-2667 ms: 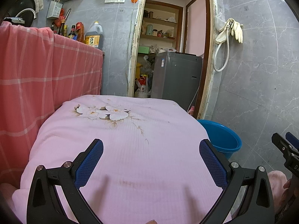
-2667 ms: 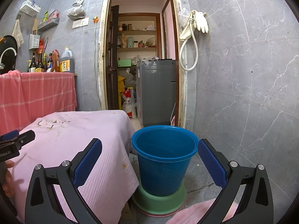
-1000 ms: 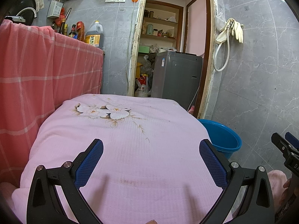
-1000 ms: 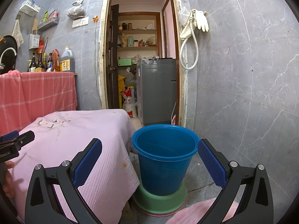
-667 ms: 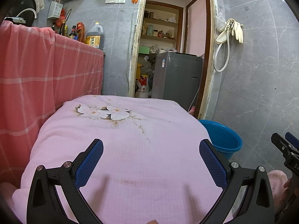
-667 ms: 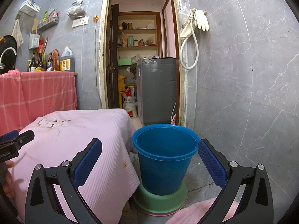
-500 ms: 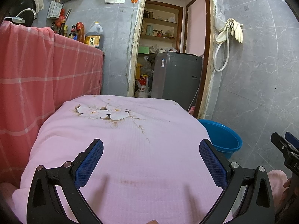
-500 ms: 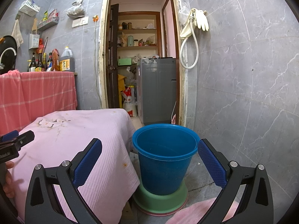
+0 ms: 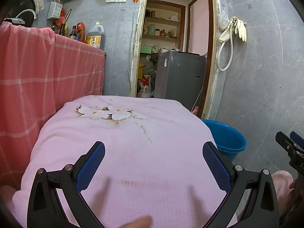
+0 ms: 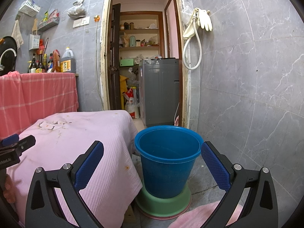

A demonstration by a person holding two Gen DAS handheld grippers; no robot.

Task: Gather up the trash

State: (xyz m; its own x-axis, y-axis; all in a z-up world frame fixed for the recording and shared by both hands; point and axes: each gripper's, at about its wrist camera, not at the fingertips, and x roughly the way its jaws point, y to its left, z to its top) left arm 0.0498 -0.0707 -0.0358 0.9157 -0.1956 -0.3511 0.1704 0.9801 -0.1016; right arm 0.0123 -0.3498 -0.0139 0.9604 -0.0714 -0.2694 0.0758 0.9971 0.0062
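Note:
A blue plastic bucket (image 10: 167, 161) stands on the floor on a green base (image 10: 163, 205), right of the table; its rim shows in the left wrist view (image 9: 226, 138). My left gripper (image 9: 153, 163) is open and empty above the pink flowered tablecloth (image 9: 123, 142). My right gripper (image 10: 152, 163) is open and empty, level with the bucket and in front of it. The other gripper shows at each view's edge. No loose trash shows on the cloth; the white flowers (image 9: 104, 113) look printed.
A red checked cloth (image 9: 38, 72) covers a counter with bottles (image 9: 95, 38) on the left. An open doorway ahead shows a grey machine (image 9: 178, 79), bags and shelves. Grey tiled wall with a hose and gloves (image 9: 233, 30) stands on the right.
Nothing has visibly changed beyond a slight sway of both views; both grippers stay open and empty.

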